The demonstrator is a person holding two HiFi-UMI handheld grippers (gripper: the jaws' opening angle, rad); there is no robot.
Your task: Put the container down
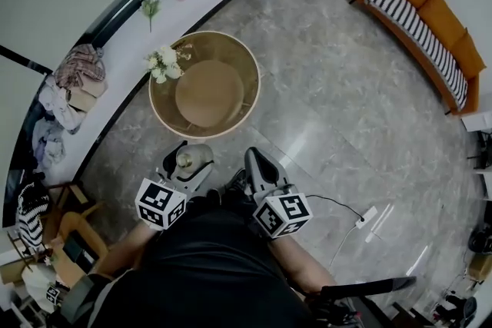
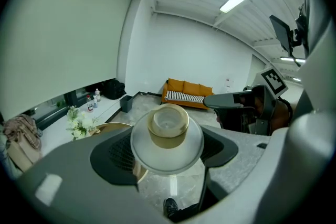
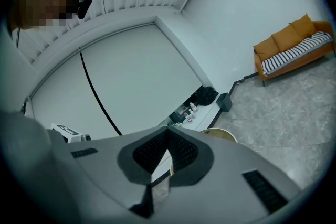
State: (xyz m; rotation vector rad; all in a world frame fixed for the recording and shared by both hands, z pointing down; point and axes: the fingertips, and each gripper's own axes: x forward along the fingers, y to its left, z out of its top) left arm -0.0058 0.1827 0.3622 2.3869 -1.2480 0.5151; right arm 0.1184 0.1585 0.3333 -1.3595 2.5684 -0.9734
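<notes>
The container (image 2: 167,132) is gripped between the 2 jaws of the left gripper (image 1: 189,157), near the round table (image 1: 240,61), which lies just ahead. The right gripper (image 3: 167,150) is closed on nothing.

The left gripper (image 1: 187,162), at lower centre of the head view, is clamped on a container (image 2: 168,134). The right gripper (image 1: 258,164), just beside it, has its jaws together with nothing between them.

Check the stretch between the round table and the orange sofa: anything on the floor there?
Nothing. In the head view, only bare grey stone floor lies between the round table and the orange sofa.
</notes>
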